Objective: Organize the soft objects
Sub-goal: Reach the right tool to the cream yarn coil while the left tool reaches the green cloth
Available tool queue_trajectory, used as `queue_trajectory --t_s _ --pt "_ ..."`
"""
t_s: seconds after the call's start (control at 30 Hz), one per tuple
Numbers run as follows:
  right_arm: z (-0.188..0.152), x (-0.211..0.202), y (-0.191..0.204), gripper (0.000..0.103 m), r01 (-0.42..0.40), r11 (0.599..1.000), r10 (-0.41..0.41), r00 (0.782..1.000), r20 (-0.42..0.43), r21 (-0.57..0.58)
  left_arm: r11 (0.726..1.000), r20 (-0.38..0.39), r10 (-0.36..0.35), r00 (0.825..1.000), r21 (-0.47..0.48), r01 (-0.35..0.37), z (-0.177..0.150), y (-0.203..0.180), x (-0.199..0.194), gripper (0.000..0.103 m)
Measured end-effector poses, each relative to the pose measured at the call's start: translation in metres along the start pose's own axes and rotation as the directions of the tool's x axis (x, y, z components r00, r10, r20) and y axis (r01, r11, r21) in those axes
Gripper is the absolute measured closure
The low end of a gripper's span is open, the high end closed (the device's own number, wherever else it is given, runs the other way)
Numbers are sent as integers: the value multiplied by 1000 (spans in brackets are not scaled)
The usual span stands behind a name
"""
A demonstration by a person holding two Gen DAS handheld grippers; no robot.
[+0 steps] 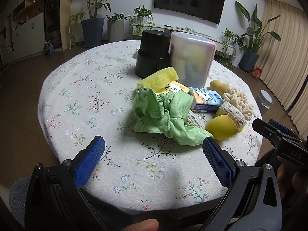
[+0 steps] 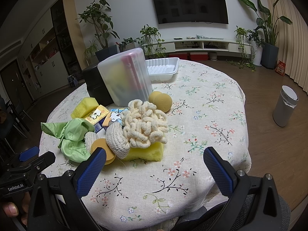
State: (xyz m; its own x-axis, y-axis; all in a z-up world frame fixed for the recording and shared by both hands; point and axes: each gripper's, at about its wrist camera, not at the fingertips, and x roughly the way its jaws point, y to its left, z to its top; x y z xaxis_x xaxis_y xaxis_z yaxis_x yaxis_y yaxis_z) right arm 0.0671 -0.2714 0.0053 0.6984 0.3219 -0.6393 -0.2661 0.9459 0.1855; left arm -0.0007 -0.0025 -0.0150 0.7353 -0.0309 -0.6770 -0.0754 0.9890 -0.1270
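A heap of soft things lies mid-table: a crumpled green cloth (image 1: 163,113) (image 2: 73,140), a yellow sponge (image 1: 157,77) (image 2: 83,106), tissue packs (image 1: 206,100) (image 2: 96,115), a cream looped scrubber (image 1: 238,100) (image 2: 144,123), a crocheted pad (image 2: 117,140), a flat yellow sponge (image 2: 146,152) and round yellow sponges (image 1: 221,127) (image 2: 160,101). My left gripper (image 1: 154,152) hangs open just short of the green cloth. Nothing sits between the wide-apart fingers of my right gripper (image 2: 155,159), which faces the flat sponge.
Behind the heap stand a frosted plastic box (image 1: 192,59) (image 2: 125,79) and a black container (image 1: 150,53) (image 2: 96,84). A white tray (image 2: 162,68) lies at the far edge of the floral tablecloth (image 1: 77,100) (image 2: 211,100). A grey bin (image 2: 284,105) stands on the floor.
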Motion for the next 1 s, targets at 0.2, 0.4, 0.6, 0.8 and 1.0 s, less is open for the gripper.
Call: queue_trajectory --t_s 0.2,0.4,0.6,0.8,1.0 --pt "-1 2 -9 0 -27 999 29 998 -48 34 999 -44 -49 998 17 49 -2 0 5 0" --pt "0 12 -18 0 -49 997 58 983 -177 51 991 -106 -128 986 10 130 -4 -3 13 1" --pt "17 20 -29 0 -58 998 64 965 -255 34 990 -105 -141 985 -25 139 -1 0 16 0" --pt "43 32 -41 0 -149 984 170 945 -279 94 966 -210 -256 944 -104 238 6 9 13 0" --pt "48 52 -30 11 -194 979 203 911 -359 60 975 -174 -186 967 -154 160 24 21 8 0"
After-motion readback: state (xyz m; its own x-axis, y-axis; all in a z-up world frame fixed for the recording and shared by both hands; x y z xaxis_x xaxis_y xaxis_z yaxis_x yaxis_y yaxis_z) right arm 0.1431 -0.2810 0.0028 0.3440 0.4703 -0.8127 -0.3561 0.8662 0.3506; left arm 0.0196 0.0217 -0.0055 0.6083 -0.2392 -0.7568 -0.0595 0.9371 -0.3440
